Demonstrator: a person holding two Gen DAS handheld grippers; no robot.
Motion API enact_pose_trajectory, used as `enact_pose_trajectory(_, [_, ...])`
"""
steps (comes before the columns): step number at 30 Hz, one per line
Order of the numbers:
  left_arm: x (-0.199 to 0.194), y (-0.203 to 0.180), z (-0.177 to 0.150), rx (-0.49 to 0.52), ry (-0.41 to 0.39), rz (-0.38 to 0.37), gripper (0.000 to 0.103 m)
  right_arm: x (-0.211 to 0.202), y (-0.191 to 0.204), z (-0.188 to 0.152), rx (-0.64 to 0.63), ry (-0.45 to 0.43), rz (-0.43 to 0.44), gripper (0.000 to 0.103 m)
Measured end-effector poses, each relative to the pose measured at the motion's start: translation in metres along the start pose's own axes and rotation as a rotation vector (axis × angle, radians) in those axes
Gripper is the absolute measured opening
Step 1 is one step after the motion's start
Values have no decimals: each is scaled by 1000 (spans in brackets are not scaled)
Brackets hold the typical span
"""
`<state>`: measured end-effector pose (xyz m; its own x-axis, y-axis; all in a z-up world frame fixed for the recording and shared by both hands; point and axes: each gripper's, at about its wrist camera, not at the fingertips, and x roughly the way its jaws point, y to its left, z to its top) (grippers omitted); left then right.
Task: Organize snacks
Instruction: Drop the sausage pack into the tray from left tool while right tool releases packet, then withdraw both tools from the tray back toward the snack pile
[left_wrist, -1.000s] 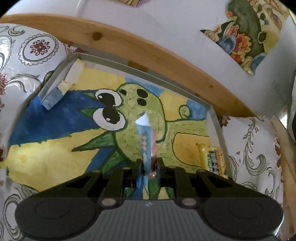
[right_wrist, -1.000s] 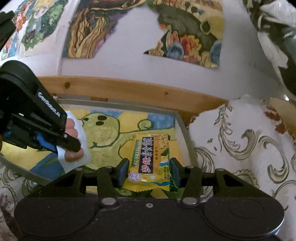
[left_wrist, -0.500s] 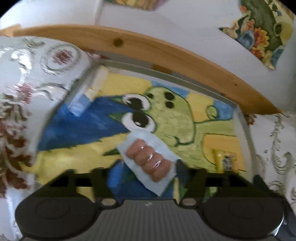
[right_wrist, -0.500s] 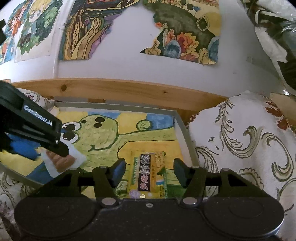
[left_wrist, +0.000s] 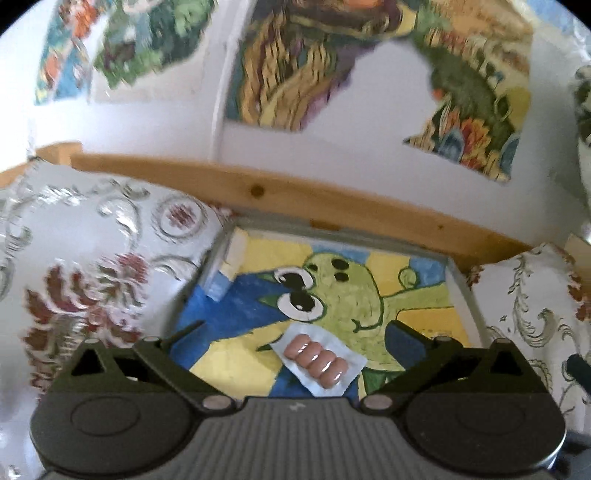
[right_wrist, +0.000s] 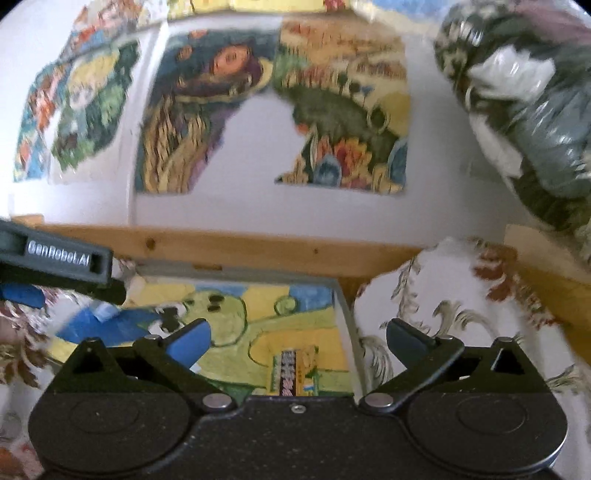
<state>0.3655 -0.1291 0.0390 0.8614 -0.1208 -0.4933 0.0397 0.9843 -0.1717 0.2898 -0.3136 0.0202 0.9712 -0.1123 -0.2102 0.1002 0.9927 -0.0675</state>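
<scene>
A clear pack of small sausages (left_wrist: 317, 360) lies flat on the painted bottom of the grey tray (left_wrist: 463, 291), near its front middle. My left gripper (left_wrist: 295, 332) hangs open above and behind the pack, touching nothing. A yellow biscuit packet (right_wrist: 293, 373) lies in the tray's right front part, close to the right wall (right_wrist: 347, 325). My right gripper (right_wrist: 298, 334) is open and raised above that packet, with empty space between its fingers. The left gripper's body (right_wrist: 59, 258) shows at the left edge of the right wrist view.
The tray sits between two floral-patterned cushions (left_wrist: 92, 266) (right_wrist: 461, 314), against a wooden rail (left_wrist: 295, 195). Behind it a white wall carries torn colourful pictures (right_wrist: 207, 122). A bundle in plastic wrap (right_wrist: 528, 103) hangs at upper right.
Both grippers let go of their snacks and opened wide. They pulled up and back from the tray, leaving the sausage pack and the yellow packet lying in it.
</scene>
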Motion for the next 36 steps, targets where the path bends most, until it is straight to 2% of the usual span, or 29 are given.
enact_pose_trajectory(6, [-46, 11, -10, -4, -55, 9, 103, -53, -3, 18, 34, -78, -5, 102])
enact_pose_trajectory(18, [-122, 45, -41, -47, -103, 16, 103, -133, 5, 9, 44, -95, 19, 102])
enact_pose_trajectory(28, [-169, 61, -79, 15, -127, 28, 103, -196, 14, -9, 47, -96, 21, 102])
enact_pose_trajectory(36, [-198, 69, -112, 114, -132, 44, 103, -237, 25, -26, 68, -32, 15, 102])
